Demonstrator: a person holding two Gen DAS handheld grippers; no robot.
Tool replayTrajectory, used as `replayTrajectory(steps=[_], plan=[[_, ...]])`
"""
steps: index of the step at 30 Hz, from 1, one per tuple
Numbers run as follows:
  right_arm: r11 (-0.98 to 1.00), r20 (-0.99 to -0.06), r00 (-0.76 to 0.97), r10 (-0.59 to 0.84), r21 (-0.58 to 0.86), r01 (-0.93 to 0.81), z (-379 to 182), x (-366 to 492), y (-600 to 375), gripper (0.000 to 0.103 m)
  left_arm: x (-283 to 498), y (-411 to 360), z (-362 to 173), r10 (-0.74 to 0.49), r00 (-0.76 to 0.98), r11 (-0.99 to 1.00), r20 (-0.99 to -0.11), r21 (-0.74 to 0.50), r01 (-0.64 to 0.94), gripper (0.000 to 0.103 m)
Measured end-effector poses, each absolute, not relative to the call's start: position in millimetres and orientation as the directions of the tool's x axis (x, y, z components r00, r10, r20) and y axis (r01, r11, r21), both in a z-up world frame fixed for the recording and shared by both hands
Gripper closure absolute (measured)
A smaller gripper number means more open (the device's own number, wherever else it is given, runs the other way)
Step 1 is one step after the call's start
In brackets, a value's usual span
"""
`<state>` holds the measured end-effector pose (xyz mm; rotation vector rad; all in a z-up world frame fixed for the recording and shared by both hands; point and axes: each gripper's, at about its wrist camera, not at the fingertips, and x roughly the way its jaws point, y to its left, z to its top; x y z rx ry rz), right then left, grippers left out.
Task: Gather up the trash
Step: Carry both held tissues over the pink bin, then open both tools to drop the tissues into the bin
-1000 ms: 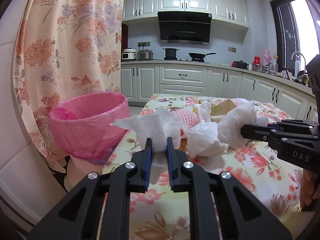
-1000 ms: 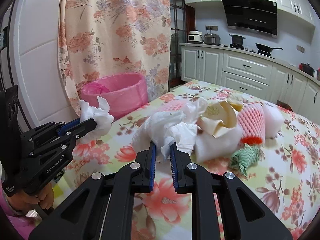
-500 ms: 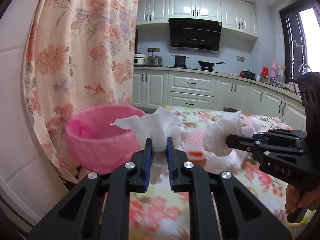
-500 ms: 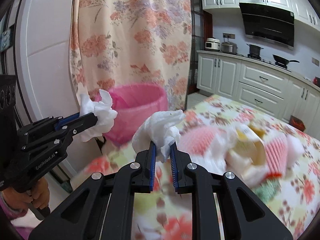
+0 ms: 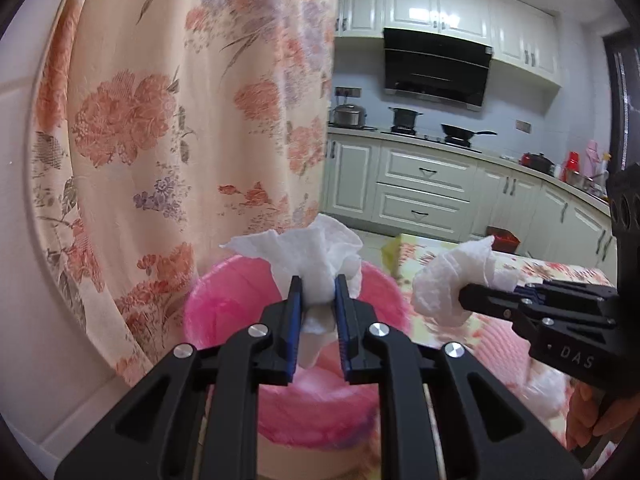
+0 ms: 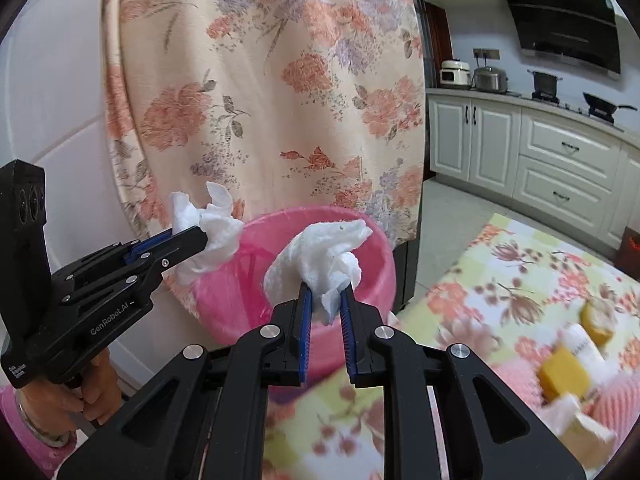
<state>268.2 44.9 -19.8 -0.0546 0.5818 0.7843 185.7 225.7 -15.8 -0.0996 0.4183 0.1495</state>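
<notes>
The left gripper point(image 5: 317, 280) pinches a crumpled tissue point(image 5: 308, 252) sticking up; the right gripper point(image 6: 325, 290) pinches another tissue point(image 6: 320, 256), both near the pink bin point(image 6: 360, 232).

Your table with the floral tablecloth point(image 6: 520, 264) is carrying blurred trash at its right side: yellow scraps point(image 6: 564, 372), a white tube-like piece point(image 6: 584, 346), pink foam netting point(image 6: 616, 400). A pink-lined bin point(image 6: 372, 276) is sitting just beside the table's edge, base hidden.
</notes>
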Motion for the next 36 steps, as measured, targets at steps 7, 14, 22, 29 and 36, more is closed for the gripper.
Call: replayTrajectory(steps=[7, 14, 22, 29, 36], plan=[[0.722, -0.548, 0.553, 0.628, 0.146, -0.677, -35, 297, 80, 0.086, 215, 259, -36, 0.140, 0.878, 0.973, -0.457, -0.103, -0.208, 0.082], [0.702, -0.574, 0.525, 0.628, 0.128, -0.700, -45, 305, 98, 0.083, 224, 284, -57, 0.132, 0.856, 0.964, -0.499, -0.135, -0.227, 0.063], [0.700, -0.587, 0.516, 0.623, 0.124, -0.704, -52, 304, 91, 0.078, 212, 292, -56, 0.144, 0.865, 0.956, -0.481, -0.158, -0.248, 0.037], [0.714, -0.524, 0.560, 0.642, 0.143, -0.685, -38, 271, 52, 0.078, 184, 269, -48, 0.221, 0.866, 0.952, -0.449, -0.092, -0.291, 0.018], [0.753, -0.525, 0.611, 0.593, 0.093, -0.651, -44, 230, -4, 0.078, 151, 206, -50, 0.211, 0.881, 0.966, -0.423, -0.048, -0.255, 0.005]])
